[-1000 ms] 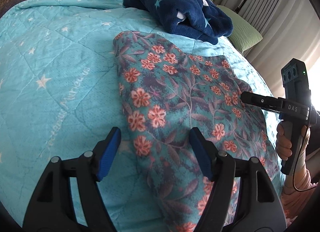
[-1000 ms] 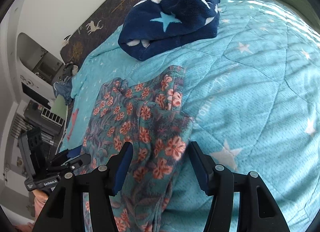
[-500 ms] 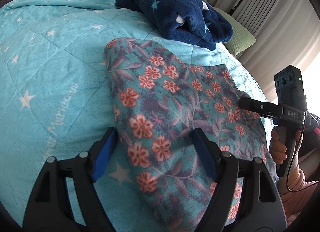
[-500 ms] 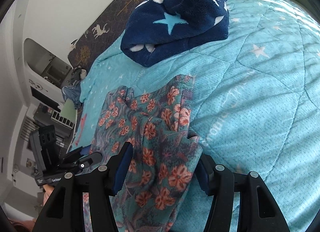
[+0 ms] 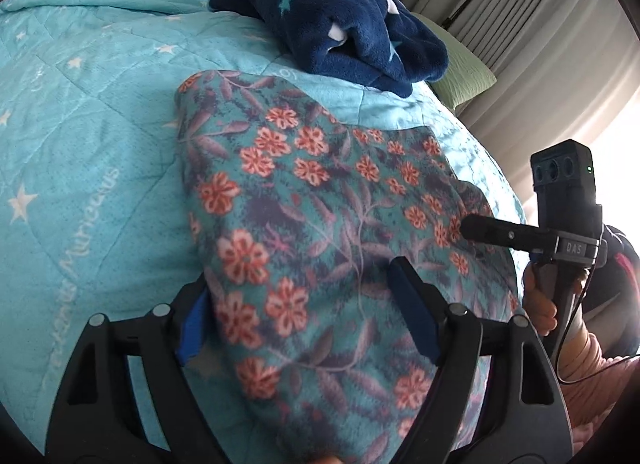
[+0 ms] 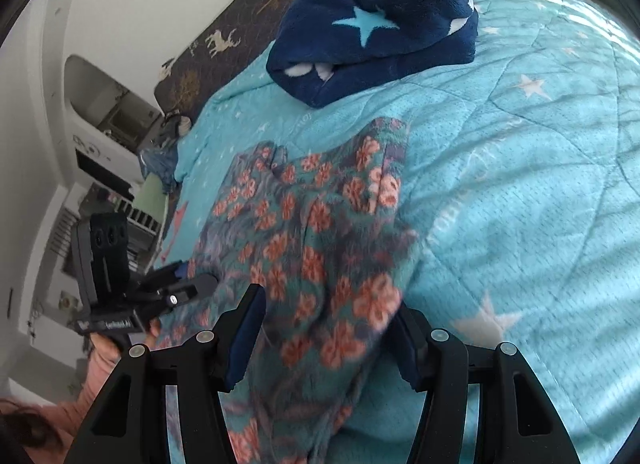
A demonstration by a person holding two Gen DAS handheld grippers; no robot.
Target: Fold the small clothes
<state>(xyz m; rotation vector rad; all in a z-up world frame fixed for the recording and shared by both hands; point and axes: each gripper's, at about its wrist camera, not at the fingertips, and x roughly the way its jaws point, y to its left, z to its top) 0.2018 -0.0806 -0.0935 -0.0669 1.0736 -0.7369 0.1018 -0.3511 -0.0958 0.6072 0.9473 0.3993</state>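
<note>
Turquoise star-print quilt [image 5: 80, 152] covers the bed, with wide bare room on the far side of the floral garment [image 5: 304, 224], which lies spread near the bed's edge. Beyond it sits a bundled navy star blanket [image 6: 384, 20], apart from the garment. Both grippers tilt downward over the garment's near corners. The left gripper [image 5: 296, 316] has just been opening, jaws spread with cloth between them; the right gripper [image 6: 324, 340] straddles a raised fold, jaws parted.

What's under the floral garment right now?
The floral garment lies on the turquoise quilt, which shows all around it. Whatever else might be beneath is covered by the fabric. The navy star blanket lies apart, farther up the bed.
</note>
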